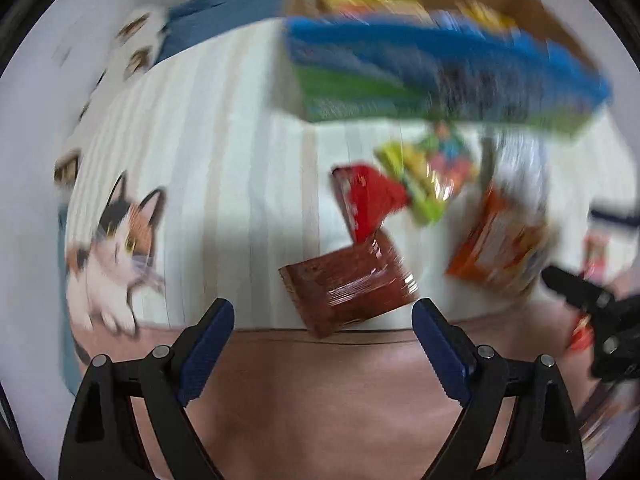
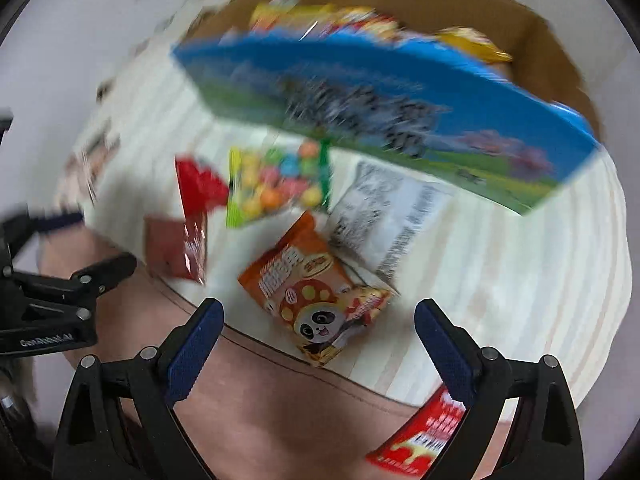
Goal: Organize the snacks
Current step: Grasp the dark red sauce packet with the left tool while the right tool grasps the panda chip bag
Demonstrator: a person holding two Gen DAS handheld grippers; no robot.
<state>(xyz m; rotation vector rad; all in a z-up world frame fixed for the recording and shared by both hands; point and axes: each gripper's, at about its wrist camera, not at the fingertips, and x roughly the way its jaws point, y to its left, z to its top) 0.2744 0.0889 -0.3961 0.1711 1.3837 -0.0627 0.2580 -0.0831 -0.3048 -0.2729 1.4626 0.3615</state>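
Blue-padded fingers of the left gripper (image 1: 323,320) stand wide apart with nothing between them, hovering over the near edge of a pale striped cloth (image 1: 224,160) that bears a printed calico cat (image 1: 116,248) at its left. Just beyond the fingertips lies a brown wrapper (image 1: 352,280), its near corner overhanging the cloth's edge, and touching its far side is a red packet (image 1: 368,200). Farther right sit a green bag of coloured candy (image 1: 428,176) and an orange panda bag (image 1: 500,248), both blurred. The right gripper (image 2: 319,316) is likewise spread open and holds nothing; the orange panda bag (image 2: 316,300) lies directly ahead between its fingers, partly overlapping a white printed bag (image 2: 392,220) on its far side. To the left of these are the green candy bag (image 2: 276,184), the red packet (image 2: 198,188) and the brown wrapper (image 2: 172,252). A red-and-white packet (image 2: 424,436) shows under the right finger, at the near edge of the cloth and partly off it. At the far side stands a cardboard box (image 2: 560,56) with a blue and green printed front (image 2: 380,116), holding yellow and red snack bags (image 2: 352,20). The other gripper's black body appears at the left edge of the right view. Pinkish-brown surface (image 1: 320,400) fills the near ground.
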